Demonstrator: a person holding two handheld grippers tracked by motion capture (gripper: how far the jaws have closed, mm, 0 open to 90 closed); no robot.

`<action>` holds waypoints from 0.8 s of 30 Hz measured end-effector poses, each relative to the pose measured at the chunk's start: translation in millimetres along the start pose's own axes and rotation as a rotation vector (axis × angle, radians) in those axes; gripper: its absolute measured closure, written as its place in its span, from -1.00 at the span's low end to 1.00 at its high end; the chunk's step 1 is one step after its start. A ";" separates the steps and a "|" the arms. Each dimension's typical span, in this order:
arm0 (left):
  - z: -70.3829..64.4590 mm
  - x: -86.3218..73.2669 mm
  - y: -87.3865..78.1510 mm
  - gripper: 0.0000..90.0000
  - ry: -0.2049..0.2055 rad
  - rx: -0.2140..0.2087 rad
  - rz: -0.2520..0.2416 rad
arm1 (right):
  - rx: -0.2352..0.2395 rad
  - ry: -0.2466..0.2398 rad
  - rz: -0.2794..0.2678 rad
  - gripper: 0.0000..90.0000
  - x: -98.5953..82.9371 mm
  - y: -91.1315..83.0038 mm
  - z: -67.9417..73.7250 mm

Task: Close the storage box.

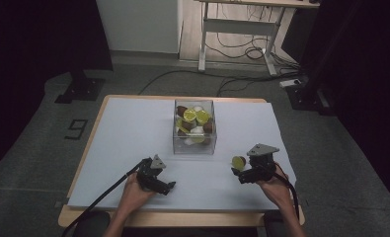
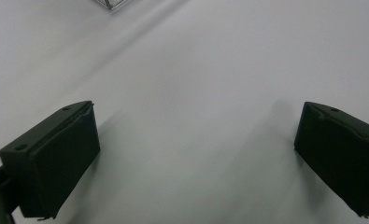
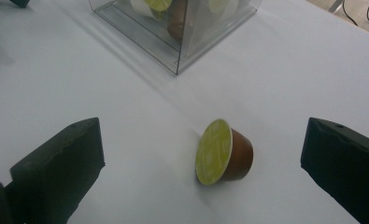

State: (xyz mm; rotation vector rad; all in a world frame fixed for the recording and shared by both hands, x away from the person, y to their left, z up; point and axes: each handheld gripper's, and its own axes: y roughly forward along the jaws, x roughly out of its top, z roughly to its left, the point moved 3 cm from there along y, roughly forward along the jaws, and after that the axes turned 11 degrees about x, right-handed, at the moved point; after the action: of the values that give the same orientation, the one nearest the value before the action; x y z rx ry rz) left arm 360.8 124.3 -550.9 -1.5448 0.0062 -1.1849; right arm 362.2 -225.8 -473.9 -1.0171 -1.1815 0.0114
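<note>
A clear plastic box (image 1: 194, 127) holding several coffee capsules with yellow-green, brown and white tops stands at the table's middle; its corner (image 3: 177, 37) appears in the right gripper view. One brown capsule with a yellow-green lid (image 1: 238, 162) (image 3: 223, 153) lies on its side on the white sheet. My right gripper (image 1: 238, 174) (image 3: 201, 158) is open, its jaws wide apart on either side of that capsule and not touching it. My left gripper (image 1: 169, 187) (image 2: 196, 154) is open over bare sheet near the front left, nothing between its jaws.
The white sheet (image 1: 133, 143) covers a wooden table (image 1: 182, 217) with an edge close to the hands. Cables (image 1: 242, 49) and a desk frame lie on the floor beyond. Dark stands (image 1: 81, 86) flank the table.
</note>
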 end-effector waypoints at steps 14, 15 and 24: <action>-0.1 -0.1 0.1 -1.00 -0.002 0.000 -0.001 | -0.010 0.058 -0.003 -1.00 -33.7 6.9 -5.8; -0.1 -0.1 0.1 -1.00 -0.003 0.000 -0.002 | -0.008 0.066 -0.005 -1.00 -37.2 8.5 -6.6; 0.1 -0.1 0.1 -1.00 -0.002 0.000 -0.001 | -0.009 0.125 0.019 -1.00 -63.8 25.4 -12.6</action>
State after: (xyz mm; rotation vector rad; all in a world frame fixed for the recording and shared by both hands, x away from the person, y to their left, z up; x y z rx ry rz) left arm 360.9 124.4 -551.0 -1.5457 0.0041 -1.1840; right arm 356.5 -250.9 -538.8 -1.0227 -1.0588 -0.0417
